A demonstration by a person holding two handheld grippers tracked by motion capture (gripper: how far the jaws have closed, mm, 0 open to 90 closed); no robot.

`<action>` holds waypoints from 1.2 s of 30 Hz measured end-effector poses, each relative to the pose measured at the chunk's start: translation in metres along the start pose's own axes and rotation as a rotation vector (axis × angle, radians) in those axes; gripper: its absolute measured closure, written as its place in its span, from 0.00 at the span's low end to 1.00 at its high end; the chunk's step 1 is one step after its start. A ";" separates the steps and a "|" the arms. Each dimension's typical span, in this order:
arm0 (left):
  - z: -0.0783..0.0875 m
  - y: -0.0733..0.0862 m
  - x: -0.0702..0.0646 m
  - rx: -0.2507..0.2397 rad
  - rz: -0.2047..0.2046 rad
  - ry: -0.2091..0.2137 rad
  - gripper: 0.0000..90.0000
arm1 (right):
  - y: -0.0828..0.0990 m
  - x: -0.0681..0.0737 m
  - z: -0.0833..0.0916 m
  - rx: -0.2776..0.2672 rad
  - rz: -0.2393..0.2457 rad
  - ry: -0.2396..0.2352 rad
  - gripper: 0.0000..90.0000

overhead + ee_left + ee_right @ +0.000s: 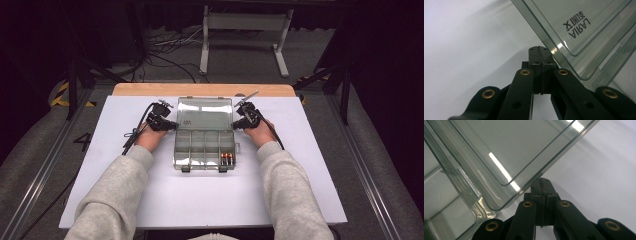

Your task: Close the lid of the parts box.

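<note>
Your left gripper [172,124] sits at the left edge of the clear organiser box [205,150], jaws pressed fully together with nothing between them, tips under the raised lid [206,111]; whether they touch it is hard to tell. The box lies open mid-table on the white sheet [100,165], with batteries [227,159] in its near-right compartment, too small to count. At the box's right edge your right gripper [237,123] is likewise closed and empty beneath the lid's corner.

Clear plastic compartment box [205,145] lies centred on the table [115,200], lid [205,112] open, batteries [227,159] in one front compartment.
</note>
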State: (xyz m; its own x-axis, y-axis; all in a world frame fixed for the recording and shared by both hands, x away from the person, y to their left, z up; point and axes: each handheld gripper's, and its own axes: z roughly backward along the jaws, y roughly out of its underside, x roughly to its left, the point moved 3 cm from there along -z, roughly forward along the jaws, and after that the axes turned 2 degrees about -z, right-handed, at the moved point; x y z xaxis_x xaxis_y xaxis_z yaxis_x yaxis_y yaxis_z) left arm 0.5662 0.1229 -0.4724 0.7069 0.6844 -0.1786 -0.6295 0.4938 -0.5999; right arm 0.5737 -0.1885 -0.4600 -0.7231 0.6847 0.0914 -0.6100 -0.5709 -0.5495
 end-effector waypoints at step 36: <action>0.013 -0.010 -0.004 -0.083 -0.019 -0.072 0.99 | -0.012 -0.004 0.023 -0.166 0.014 0.058 1.00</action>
State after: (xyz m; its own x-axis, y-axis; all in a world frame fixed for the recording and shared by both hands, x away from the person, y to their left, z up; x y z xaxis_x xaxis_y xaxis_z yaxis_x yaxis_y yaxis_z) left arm 0.5649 0.1223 -0.4554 0.6912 0.7140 -0.1118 -0.5855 0.4626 -0.6658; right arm 0.5760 -0.1945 -0.4351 -0.7083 0.7049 0.0372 -0.5345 -0.5012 -0.6806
